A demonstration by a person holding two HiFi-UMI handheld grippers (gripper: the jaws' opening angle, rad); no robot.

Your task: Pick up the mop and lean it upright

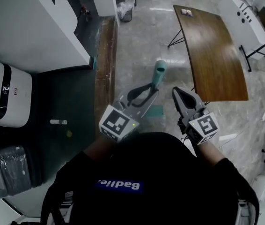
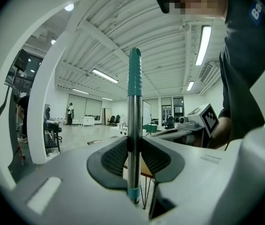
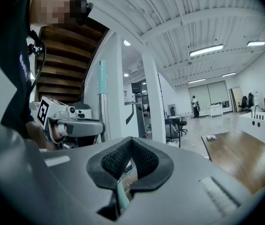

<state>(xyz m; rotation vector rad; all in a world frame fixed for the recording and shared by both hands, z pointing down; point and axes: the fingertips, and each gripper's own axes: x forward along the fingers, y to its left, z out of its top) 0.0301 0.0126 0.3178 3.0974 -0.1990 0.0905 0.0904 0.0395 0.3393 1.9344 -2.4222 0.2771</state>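
The mop's metal pole with its teal grip stands upright between the pads of my left gripper, which is shut on it. From the head view the teal grip points up toward me just beyond the left gripper. A teal piece shows low by the pole; its shape is unclear. My right gripper hangs just right of the pole, pads together at the tips, holding nothing. In the right gripper view the pole rises at the left, above the left gripper.
A long wooden table stands ahead to the right on thin black legs. A white cabinet wall and a brown floor strip lie to the left. A white appliance and a wrapped dark bin sit at the near left. A white pillar rises ahead.
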